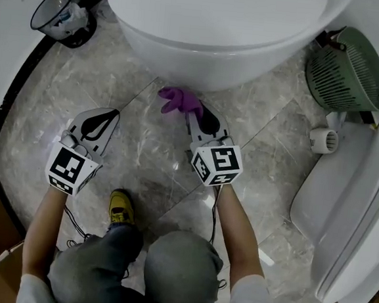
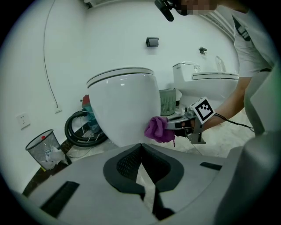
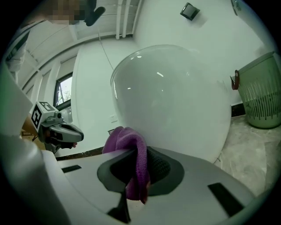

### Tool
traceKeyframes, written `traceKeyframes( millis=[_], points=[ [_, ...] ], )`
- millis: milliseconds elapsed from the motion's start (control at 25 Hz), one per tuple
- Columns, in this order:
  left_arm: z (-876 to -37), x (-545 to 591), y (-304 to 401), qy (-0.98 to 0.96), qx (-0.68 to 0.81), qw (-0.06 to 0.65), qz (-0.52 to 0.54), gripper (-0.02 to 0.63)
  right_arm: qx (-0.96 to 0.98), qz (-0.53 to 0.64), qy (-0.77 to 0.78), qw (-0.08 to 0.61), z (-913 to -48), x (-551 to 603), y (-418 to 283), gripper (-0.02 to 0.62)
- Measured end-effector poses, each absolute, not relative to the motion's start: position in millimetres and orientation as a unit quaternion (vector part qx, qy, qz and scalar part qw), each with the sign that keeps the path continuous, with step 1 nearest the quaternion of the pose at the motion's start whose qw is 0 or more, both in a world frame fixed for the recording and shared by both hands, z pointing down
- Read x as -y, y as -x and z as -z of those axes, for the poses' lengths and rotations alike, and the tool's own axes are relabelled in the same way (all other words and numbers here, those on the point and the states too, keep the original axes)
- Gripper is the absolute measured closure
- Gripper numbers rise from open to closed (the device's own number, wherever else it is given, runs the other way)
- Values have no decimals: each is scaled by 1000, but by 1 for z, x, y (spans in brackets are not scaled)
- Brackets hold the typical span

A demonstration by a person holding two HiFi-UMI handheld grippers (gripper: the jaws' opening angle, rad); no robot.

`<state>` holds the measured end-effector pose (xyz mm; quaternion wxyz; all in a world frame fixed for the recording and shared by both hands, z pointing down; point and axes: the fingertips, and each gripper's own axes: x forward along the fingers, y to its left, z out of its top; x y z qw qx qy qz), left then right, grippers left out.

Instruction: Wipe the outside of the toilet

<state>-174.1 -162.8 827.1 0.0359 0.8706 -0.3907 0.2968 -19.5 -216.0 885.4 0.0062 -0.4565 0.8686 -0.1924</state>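
The right gripper [image 1: 196, 115] is pinching a purple cloth [image 1: 179, 100] between its jaws, and the fabric is draping down over the pads in the right gripper view. In the head view it is pointing toward 12 o'clock, where the white toilet [image 1: 212, 44] is filling the top of the frame. The cloth is sitting at the bowl's lower front curve and appears to be touching it. The left gripper [image 1: 98, 125] is hanging at about 8 o'clock, well apart from the bowl, with its jaws pressed together on nothing. A wire waste bin [image 1: 60, 12] is standing at 10 o'clock and a green basket [image 1: 347, 69] at 2 o'clock on the marble floor [image 1: 143, 150].
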Motion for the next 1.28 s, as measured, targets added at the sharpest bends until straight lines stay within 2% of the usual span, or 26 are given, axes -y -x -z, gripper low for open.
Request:
traceKeyframes(
  millis=[320,600,720,920,1280],
  points=[
    [-839,158,177,-870,383,44,-308,594,-867,192,461,2,-896,238,13,534],
    [-839,161,163,-876,373,36,-305,594,-854,195,481,17,-890,240,-19,534],
    [-841,161,162,-876,368,35,-309,594,-832,205,515,39,-889,245,-45,534],
    [-844,161,159,-876,364,37,-315,594,-750,264,595,118,-898,258,-122,535],
    [-846,163,155,-877,363,38,-314,594,-692,307,645,103,-928,260,-176,535]
  ],
)
